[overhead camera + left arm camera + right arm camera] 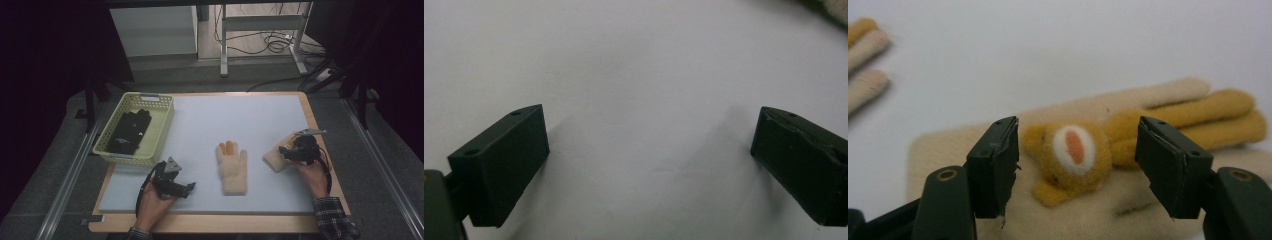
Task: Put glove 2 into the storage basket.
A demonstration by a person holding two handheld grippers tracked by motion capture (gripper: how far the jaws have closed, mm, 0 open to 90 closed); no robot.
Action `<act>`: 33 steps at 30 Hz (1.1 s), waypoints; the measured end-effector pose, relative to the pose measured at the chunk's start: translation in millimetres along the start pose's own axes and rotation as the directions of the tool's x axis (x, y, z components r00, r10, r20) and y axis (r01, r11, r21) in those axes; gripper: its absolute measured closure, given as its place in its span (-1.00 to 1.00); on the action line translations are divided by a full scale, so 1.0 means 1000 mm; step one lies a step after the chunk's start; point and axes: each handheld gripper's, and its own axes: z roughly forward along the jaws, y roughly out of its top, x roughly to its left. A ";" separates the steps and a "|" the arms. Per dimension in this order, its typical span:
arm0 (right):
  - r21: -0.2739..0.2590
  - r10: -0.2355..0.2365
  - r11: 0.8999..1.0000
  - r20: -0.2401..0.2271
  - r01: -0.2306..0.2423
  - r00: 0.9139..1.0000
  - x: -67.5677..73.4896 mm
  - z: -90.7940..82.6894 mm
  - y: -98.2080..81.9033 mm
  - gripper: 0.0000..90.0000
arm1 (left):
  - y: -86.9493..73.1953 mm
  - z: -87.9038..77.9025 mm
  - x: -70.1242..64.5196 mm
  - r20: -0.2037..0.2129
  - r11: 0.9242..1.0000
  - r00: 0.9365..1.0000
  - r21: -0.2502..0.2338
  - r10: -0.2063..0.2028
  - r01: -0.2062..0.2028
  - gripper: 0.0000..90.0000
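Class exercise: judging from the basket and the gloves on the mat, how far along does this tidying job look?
Done: a black glove already lies in the yellow basket. In hand: the right gripper sits over one beige glove, jaws open on either side of its bear patch, nothing clamped. Left: that glove and the other beige glove on the mat; the left gripper hangs open over bare mat.

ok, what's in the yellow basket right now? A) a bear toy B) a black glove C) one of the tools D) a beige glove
B: in the high view a black glove lies inside the yellow basket at the table's left, while both beige gloves are out on the white mat.
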 end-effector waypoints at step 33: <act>-0.236 -0.447 0.892 -0.332 0.386 0.831 0.105 -0.065 0.047 0.35 | 0.000 0.000 0.000 0.000 1.000 1.000 -0.001 0.001 -0.001 -0.95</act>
